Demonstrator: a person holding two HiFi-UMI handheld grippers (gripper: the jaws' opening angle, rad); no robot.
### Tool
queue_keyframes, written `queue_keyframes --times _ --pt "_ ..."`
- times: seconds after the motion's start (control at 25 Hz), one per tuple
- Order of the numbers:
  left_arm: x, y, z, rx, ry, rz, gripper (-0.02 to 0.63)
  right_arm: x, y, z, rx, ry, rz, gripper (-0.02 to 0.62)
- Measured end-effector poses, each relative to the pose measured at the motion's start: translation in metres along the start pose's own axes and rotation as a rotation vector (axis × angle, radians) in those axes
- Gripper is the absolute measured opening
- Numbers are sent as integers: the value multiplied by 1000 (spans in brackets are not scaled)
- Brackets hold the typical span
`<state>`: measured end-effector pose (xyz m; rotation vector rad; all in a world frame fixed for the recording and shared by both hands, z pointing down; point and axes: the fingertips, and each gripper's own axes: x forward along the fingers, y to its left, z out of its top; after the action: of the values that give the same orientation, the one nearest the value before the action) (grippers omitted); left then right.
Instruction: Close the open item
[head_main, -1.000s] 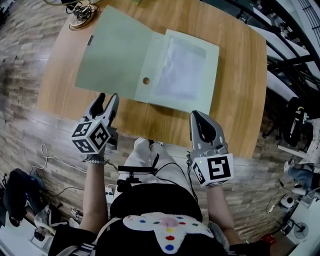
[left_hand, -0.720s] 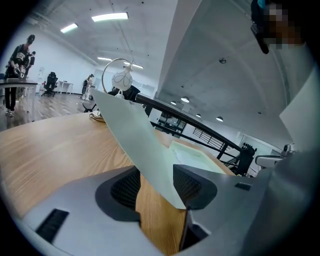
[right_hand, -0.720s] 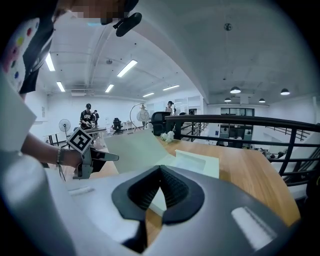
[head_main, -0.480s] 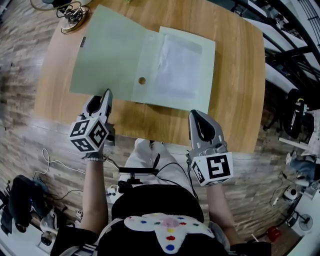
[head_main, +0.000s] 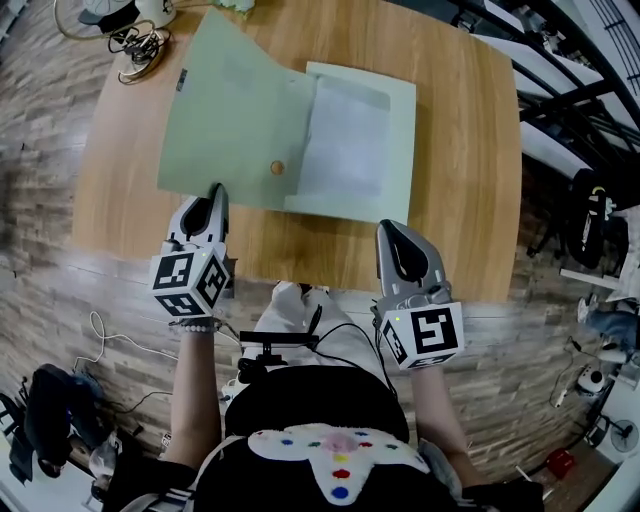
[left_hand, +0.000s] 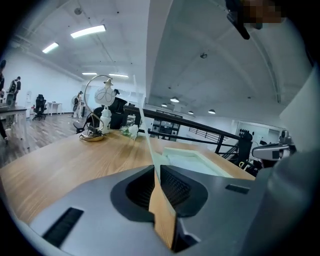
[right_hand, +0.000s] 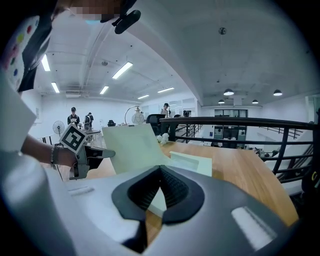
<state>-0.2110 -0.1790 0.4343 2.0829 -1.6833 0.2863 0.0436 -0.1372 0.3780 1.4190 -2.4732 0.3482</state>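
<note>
A pale green folder lies open on the wooden table (head_main: 470, 180). Its right half (head_main: 352, 140) lies flat with a white sheet in it. The left cover (head_main: 225, 110) is tilted up off the table. My left gripper (head_main: 213, 192) is at the cover's near edge, and its jaws are closing with that thin edge (left_hand: 150, 150) pinched between the pads. In the right gripper view the raised cover (right_hand: 135, 147) stands at an angle with the left gripper (right_hand: 107, 153) on it. My right gripper (head_main: 393, 228) hovers shut and empty at the table's near edge.
A coil of cables and a small fan (head_main: 140, 45) sit on the table's far left corner. Black railings (head_main: 560, 110) run along the right. The person's lap and a cable are just below the table's near edge.
The left gripper moved forward onto the cover's near edge and its jaws closed on it. The cover rose off the table and looks narrower from above. The right gripper stayed still.
</note>
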Motion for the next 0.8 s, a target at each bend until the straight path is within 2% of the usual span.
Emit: queue_keyframes --times 0.44,0.68,0.72,0.76,0.8 --pt "1 -55 17 284 14 -35 40 -14 -28 -2 9 -15 -72 9" --pt "3 -75 18 379 37 -63 40 -12 -54 -22 35 19 -139 9" --pt "3 -78 18 388 40 -66 40 -10 -57 -27 43 29 -141 33" --pt "3 -80 18 394 42 -71 40 -8 -60 -33 48 41 -142 90" --pt "4 -83 18 398 43 -77 40 -5 -63 -40 51 55 -146 95"
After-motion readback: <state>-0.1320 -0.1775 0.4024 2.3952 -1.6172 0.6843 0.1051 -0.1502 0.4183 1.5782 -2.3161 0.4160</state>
